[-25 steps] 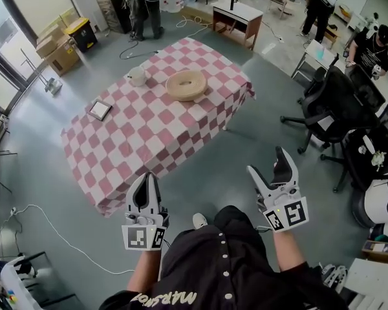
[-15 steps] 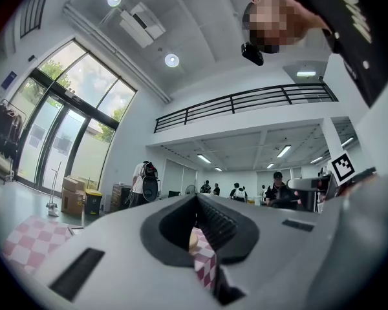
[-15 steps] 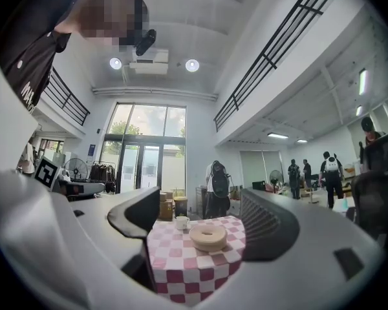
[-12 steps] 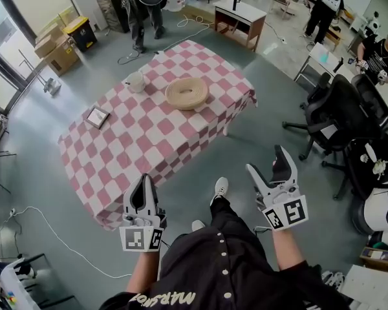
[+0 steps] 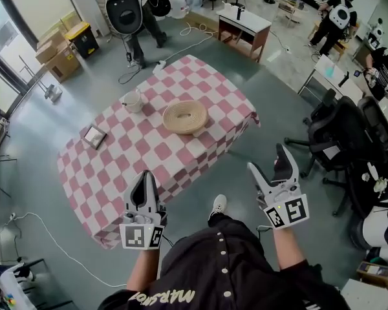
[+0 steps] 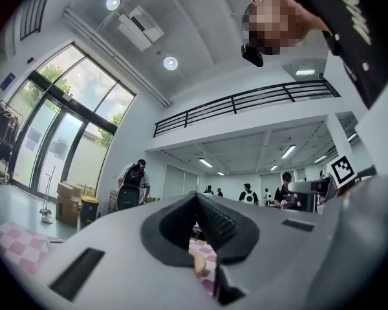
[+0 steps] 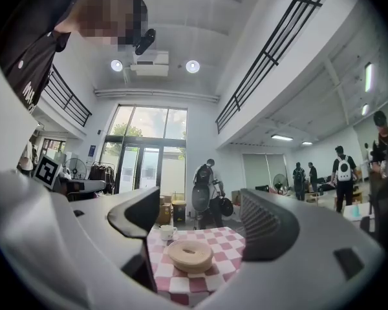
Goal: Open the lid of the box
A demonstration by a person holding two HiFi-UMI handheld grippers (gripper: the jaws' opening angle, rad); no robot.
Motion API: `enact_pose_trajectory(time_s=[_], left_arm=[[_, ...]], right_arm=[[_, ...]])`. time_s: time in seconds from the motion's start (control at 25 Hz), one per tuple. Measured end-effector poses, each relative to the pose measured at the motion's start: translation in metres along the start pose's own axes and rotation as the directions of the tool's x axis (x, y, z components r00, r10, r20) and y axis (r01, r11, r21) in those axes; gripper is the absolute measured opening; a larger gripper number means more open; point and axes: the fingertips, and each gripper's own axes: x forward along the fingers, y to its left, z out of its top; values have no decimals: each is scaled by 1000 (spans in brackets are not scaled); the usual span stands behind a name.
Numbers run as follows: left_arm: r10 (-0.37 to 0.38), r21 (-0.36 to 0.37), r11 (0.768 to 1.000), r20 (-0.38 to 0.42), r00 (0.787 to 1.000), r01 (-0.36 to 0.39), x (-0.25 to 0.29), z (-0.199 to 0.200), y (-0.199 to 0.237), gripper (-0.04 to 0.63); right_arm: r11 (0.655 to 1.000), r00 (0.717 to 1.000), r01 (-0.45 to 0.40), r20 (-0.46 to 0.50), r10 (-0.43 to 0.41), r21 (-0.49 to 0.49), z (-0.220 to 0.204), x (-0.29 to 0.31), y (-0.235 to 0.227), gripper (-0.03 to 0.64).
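No part of the opening is done, and the task is standing at its very start. The round box (image 5: 185,117), pale and low, is sitting on the checked desk (image 5: 149,157), somewhat towards its far side. Its lid (image 5: 185,112) is apparently resting closed on top, as far as this distance allows a reading. A white cup (image 5: 133,101) is standing to the left of the box, apart from it. A small square frame (image 5: 94,136) is lying nearer the left edge of the desk. The person is standing on the floor short of the near desk edge, holding both claws out in front, well apart from the box. The left claw (image 5: 145,175) is showing its jaws brought together at the tips, with nothing between them. The right claw (image 5: 269,163) is holding its jaws wide apart and is gripping nothing. The box is appearing through its gap only as a distant thing on the desk, not within reach. Neither claw is touching the desk or anything on it. In my judgement the whole job is remaining. The person is needing to close the distance to the desk and bring the claws over the box. One claw may be needed to steady the base while the other grips the rim of the lid and lifts it clear.
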Motion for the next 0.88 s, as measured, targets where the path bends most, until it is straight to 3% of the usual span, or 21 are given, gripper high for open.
enact_pose_trajectory(time_s=[0.56,0.88], left_arm=[[109,22,994,0,994,-109,86,-12,5,6],[171,43,985,-14,985,-170,98,-19,1,6]], right_arm=[[995,995,-101,-2,101,19,-12,94,-67,373],[980,983,-176,-30,180,87,-35,131,-75,373]])
